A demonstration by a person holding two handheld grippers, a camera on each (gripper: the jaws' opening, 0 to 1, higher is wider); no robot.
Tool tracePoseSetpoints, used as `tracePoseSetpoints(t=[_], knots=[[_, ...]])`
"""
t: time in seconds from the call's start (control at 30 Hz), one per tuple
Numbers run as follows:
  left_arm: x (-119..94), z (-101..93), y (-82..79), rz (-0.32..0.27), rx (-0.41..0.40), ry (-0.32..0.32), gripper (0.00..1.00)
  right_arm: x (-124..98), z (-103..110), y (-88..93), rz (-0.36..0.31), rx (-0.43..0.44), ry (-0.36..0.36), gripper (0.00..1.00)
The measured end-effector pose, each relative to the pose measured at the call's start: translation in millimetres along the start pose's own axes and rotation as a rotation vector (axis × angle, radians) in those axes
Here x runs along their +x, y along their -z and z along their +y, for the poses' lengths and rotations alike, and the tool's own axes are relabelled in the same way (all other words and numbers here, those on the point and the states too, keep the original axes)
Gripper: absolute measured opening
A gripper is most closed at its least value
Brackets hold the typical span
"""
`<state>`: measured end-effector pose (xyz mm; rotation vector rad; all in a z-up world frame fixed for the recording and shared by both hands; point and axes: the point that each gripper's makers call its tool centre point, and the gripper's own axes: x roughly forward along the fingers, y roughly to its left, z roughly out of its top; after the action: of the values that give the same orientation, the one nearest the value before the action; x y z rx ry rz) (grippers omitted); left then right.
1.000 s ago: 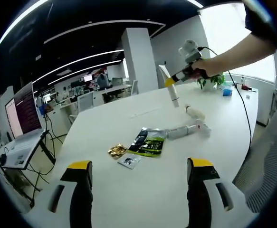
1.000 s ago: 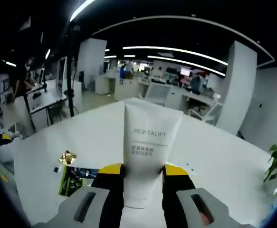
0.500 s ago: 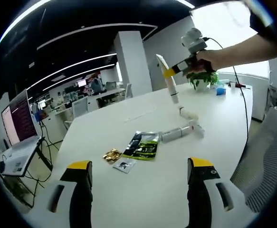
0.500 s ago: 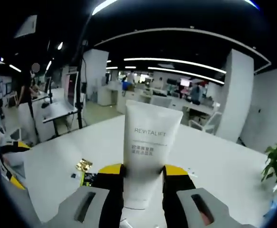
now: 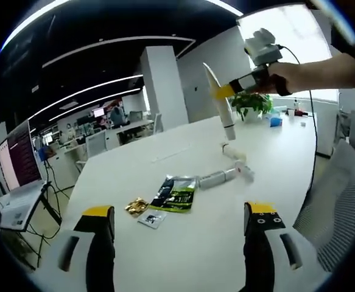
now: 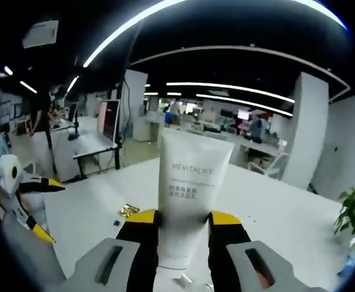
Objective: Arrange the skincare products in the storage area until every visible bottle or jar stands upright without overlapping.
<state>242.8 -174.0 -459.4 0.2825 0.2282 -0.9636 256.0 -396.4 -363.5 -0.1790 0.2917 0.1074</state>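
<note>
My right gripper [image 6: 183, 218] is shut on a white tube [image 6: 192, 182] printed REVITALIFT and holds it in the air above the white table [image 6: 268, 213]. In the left gripper view that right gripper [image 5: 233, 90] shows at the upper right in a person's hand, the white tube [image 5: 218, 103] slanting down from it. Below it on the table lie a small white bottle [image 5: 231, 151] and a silvery tube [image 5: 217, 178], both on their sides. My left gripper [image 5: 179, 211] stands open over the near table with nothing between its fingers.
A black-and-green sachet [image 5: 176, 193], a gold wrapper [image 5: 134, 207] and a small packet [image 5: 151, 219] lie mid-table. A potted plant [image 5: 250, 103] stands at the far edge, a laptop [image 5: 10, 204] off to the left. My left gripper [image 6: 25, 201] shows at the left of the right gripper view.
The right gripper has lifted the white tube higher above the table. The left gripper stays open, its view slightly tilted up.
</note>
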Motion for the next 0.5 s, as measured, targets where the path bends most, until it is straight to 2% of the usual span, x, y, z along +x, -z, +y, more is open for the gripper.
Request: tracePoseSetpoints(t=[0.03,0.1,0.2,0.27,0.5], knots=[[1.6,1.2,1.2,-0.002,-0.011,0.016,0.86,-2.4,2.3,0.5,-0.002,-0.003,0.002,0.23],[0.5,1.6,-10.7,-0.024,-0.037,0.027,0.86,-10.2,7.7,2.9,-0.003,-0.004,0.003,0.23],[-2.8,-4.8,-52.9,-0.120,-0.082,0.051,0.86,-17.5,15.4,8.0,-0.005,0.001,0.000,0.23],[-2.1,-9.7,-74.9,-0.158,-0.119,0.079,0.86,-20.8,18.3,10.3,-0.003,-0.001,-0.002,0.23],[5.1,-29.5,-119.4,-0.196,-0.154,0.117,0.86,-33.7,30.5,7.9,-0.029,-0.024,-0.032,0.23]])
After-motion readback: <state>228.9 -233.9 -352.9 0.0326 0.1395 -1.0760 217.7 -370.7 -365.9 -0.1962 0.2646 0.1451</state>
